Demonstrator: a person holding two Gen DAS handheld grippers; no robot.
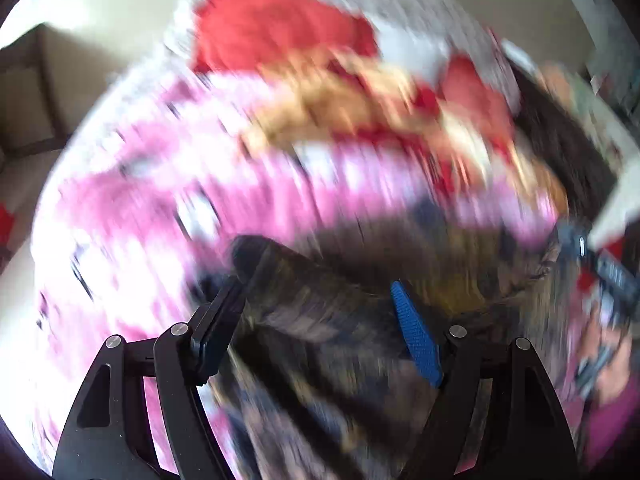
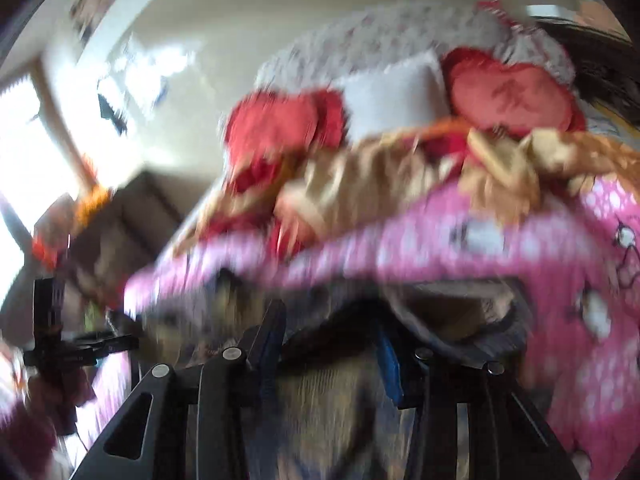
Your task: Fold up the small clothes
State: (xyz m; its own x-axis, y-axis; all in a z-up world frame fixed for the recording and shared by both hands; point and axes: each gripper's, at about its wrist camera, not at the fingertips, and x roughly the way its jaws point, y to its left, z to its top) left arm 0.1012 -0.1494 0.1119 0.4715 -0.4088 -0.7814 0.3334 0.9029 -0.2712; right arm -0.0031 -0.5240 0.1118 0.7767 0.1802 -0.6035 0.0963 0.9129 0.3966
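Gripping state, left: the left gripper [image 1: 316, 300] has its fingers [image 1: 416, 336] spread wide, with a dark patterned garment [image 1: 320, 332] lying in the gap between them; blur hides whether the pads press on the cloth, so a grasp cannot be told.
Gripping state, right: the right gripper [image 2: 328, 344] shows a narrower gap between its fingers [image 2: 390, 364], and the same dark patterned garment [image 2: 332, 408] fills that gap; whether the cloth is pinched cannot be told either.
Garment position: it lies just ahead of and under both pairs of fingers, spreading from the fingertips back toward each camera, its far edge rumpled against the pink cover.
Blue pad: one finger on each gripper carries a blue textured face, turned inward toward the cloth.
Other gripper in view: the right gripper appears at the right edge of the left wrist view [image 1: 612, 276]; the left gripper appears at the left edge of the right wrist view [image 2: 60, 344].
Surface: a bed with a pink printed cover [image 1: 132, 216] lies under the garment.
Farther out: tan and red clothes [image 2: 360, 184] lie heaped beyond the garment, with red cushions [image 2: 516, 96] and a white pillow [image 2: 396, 100] behind them.
Sharpness: both views are heavily motion-blurred.
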